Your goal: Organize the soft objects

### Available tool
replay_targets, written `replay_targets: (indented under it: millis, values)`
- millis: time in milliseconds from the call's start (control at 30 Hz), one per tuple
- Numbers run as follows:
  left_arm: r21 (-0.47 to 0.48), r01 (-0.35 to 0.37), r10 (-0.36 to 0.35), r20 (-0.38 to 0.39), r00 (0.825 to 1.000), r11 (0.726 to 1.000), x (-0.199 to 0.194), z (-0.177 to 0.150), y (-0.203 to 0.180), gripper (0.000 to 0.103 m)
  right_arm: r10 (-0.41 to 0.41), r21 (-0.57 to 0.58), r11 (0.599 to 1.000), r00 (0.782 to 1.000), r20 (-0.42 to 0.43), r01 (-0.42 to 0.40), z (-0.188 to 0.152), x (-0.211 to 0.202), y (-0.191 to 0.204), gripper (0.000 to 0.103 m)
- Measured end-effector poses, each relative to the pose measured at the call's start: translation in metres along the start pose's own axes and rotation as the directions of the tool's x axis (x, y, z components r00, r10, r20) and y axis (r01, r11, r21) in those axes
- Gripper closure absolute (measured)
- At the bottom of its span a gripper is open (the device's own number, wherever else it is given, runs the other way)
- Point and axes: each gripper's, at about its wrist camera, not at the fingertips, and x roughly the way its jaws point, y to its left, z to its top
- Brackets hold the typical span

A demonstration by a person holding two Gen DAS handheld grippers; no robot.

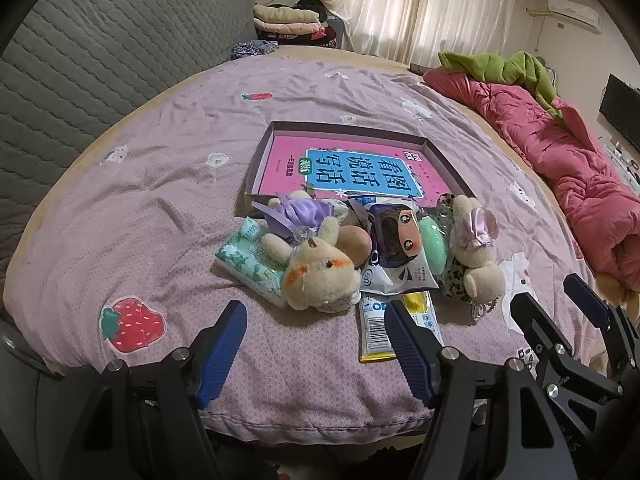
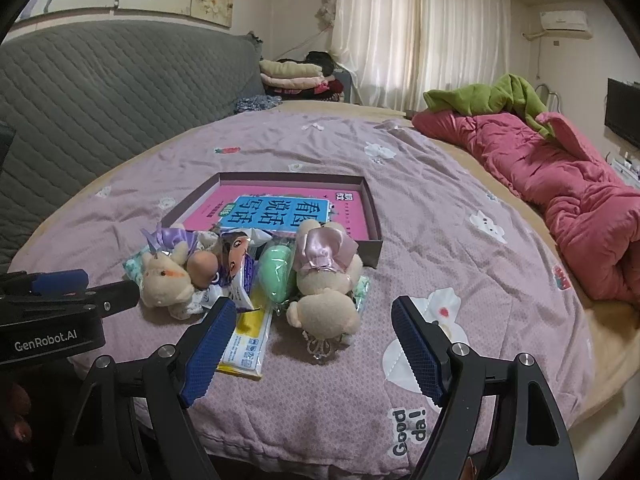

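With every soft thing heaped on the lilac quilted bed (image 1: 160,184) before the shallow purple cardboard box (image 1: 276,132), nothing sorted yet: left hand-held gripper (image 1: 316,344) and right hand-held gripper (image 2: 314,342) spread empty, nearest the beige plush bear with lilac ribbon (image 1: 320,276).

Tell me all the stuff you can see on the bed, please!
Plush toys: two, beige, one with purple bow, one with pink bow, in the pile.
Tissue pack: one, green-white, pile's left edge.
Egg shape: one, mint green, between the toys.
Snack bag: one, white-purple, pile's middle.
Flat packet: one, yellow-white, nearest the claws.
Box: one, dark, holding a pink book, behind the pile.
Quilt: one, red, right side.
Left claw: one, black and blue, open.
Right claw: one, same colours, open.
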Motion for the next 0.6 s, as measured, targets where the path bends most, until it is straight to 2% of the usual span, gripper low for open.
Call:
replay_targets:
  millis: [600]
  values:
    - [0.001,-0.002,0.002,-0.004,1.0,1.0,0.0003,-0.0009,0.0005,0.032,0.002,0.004,1.0,1.0,0.004,-0.002,0.0012,-0.0002,0.0015,0.022]
